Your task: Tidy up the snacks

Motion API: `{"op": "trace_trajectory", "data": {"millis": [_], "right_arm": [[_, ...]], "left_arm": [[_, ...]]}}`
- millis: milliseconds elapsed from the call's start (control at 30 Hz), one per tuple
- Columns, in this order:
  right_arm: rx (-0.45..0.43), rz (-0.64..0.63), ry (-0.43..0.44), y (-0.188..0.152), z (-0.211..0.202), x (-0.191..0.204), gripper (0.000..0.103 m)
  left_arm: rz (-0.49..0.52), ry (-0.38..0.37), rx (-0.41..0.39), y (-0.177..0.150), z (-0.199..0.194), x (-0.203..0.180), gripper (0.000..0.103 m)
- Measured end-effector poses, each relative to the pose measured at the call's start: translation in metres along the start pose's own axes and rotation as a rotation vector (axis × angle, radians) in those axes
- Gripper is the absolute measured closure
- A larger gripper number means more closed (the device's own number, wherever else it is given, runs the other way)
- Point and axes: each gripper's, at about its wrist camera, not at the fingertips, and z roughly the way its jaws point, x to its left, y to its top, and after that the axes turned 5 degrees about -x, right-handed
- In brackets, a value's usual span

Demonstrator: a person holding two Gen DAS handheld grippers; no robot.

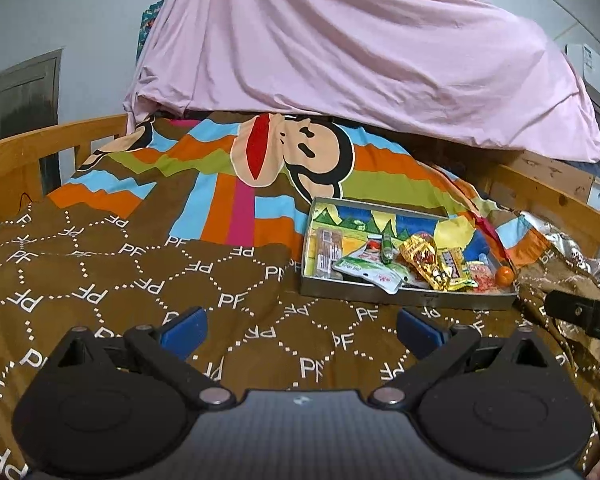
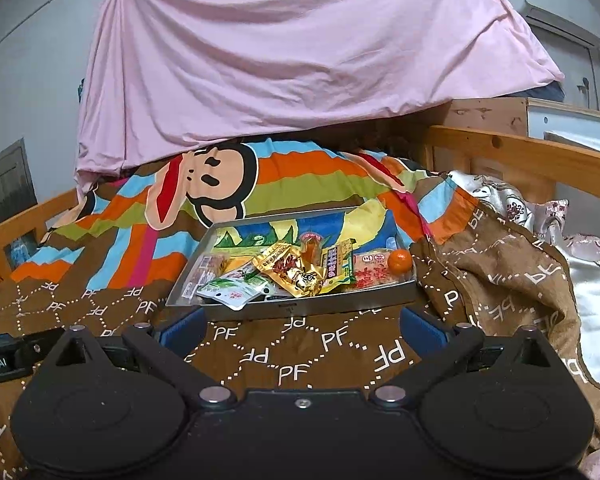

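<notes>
Tray (image 2: 228, 307): metal, on a brown bedspread (image 2: 300, 360), holding snack packets (image 2: 296, 270) and an orange (image 2: 400, 260).
Left gripper (image 1: 302, 330): fingers wide, empty.
Right gripper (image 2: 302, 326): fingers wide, empty.

Both cameras are looking forward, low over the quilt (image 1: 100, 280), toward the pink sheet (image 1: 360, 48). The left wrist view is sitting left of the tin (image 1: 404, 300), seeing it to the right; the right wrist view is facing the tin (image 2: 300, 306) head-on and nearer. Both are sharing tin, quilt, sheet and bed rails (image 2: 520, 152).
</notes>
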Motion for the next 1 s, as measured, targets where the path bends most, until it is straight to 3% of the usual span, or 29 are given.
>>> {"op": "trace_trajectory", "data": {"millis": [533,1000], "right_arm": [[0.119,-0.035,-0.007,-0.008,0.019,0.005,0.001],[0.142,-0.036,-0.007,-0.01,0.022,0.006,0.001]], "left_arm": [[0.008,0.011,0.031,-0.007,0.005,0.0,0.001],[0.026,0.02,0.052,-0.011,0.009,-0.001,0.001]]}}
